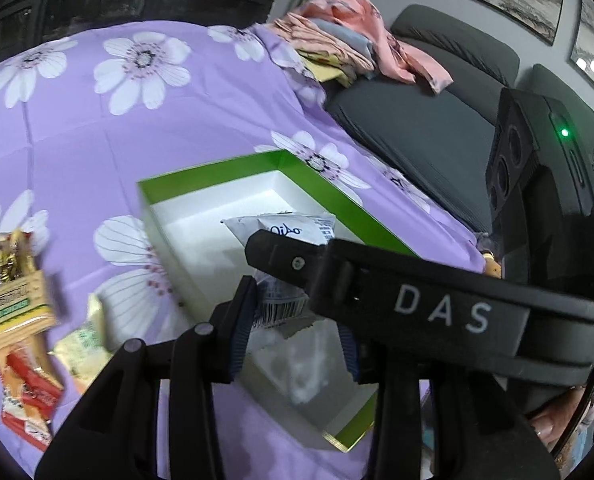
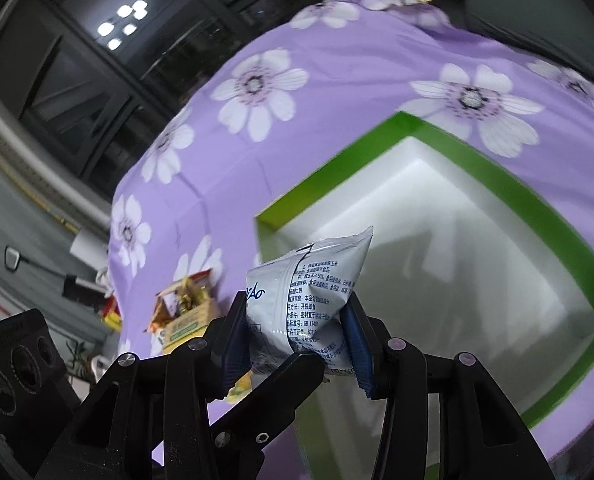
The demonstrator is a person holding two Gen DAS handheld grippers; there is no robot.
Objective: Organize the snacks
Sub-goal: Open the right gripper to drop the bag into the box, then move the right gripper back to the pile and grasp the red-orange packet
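A green box with a white inside (image 1: 337, 196) (image 2: 537, 208) sits on the purple flowered cloth. My right gripper (image 2: 293, 332) is shut on a white snack packet with blue print (image 2: 309, 292), held over the box's near left corner. In the left wrist view the right gripper's arm crosses in front, and the same packet (image 1: 285, 228) shows past it. My left gripper (image 1: 297, 332) is just over the box; its jaws stand apart, with the packet's barcode end (image 1: 281, 312) seen between the pads; contact is unclear.
Loose snack packets lie on the cloth left of the box: a yellow-green one (image 1: 13, 304) (image 2: 189, 316), a red one (image 1: 29, 396) and a pale yellow one (image 1: 85, 344). A grey sofa (image 1: 425, 120) with folded clothes (image 1: 345, 32) stands behind.
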